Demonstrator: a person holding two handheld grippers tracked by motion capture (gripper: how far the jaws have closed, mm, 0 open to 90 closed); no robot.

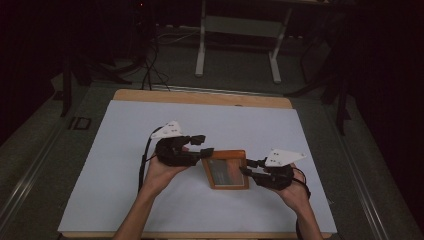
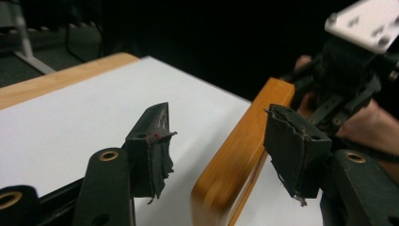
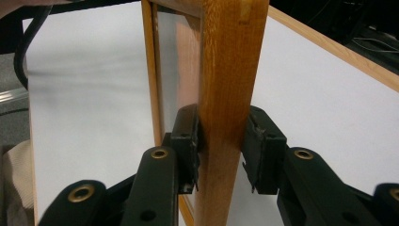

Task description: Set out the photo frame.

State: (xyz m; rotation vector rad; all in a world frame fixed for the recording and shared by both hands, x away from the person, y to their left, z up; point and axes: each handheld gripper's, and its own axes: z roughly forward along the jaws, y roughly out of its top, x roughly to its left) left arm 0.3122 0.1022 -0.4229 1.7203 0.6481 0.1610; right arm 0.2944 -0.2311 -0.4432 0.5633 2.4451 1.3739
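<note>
A wooden picture frame (image 1: pixel 227 170) with a glass front lies at the middle of the white sheet (image 1: pixel 125 150). My right gripper (image 1: pixel 247 166) holds the frame's right side. In the right gripper view both pads of this gripper (image 3: pixel 223 141) press on the frame's wooden bar (image 3: pixel 230 70). My left gripper (image 1: pixel 202 145) is at the frame's upper left corner. In the left gripper view its jaws (image 2: pixel 221 136) stand open on either side of the frame's edge (image 2: pixel 244 141), with a gap between the wood and each pad.
The white sheet covers a wooden table whose far edge (image 1: pixel 200 97) shows bare. A person's forearms come in from the bottom. Behind the table, white desk legs (image 1: pixel 201 50) stand on a dark floor with cables (image 1: pixel 150 70).
</note>
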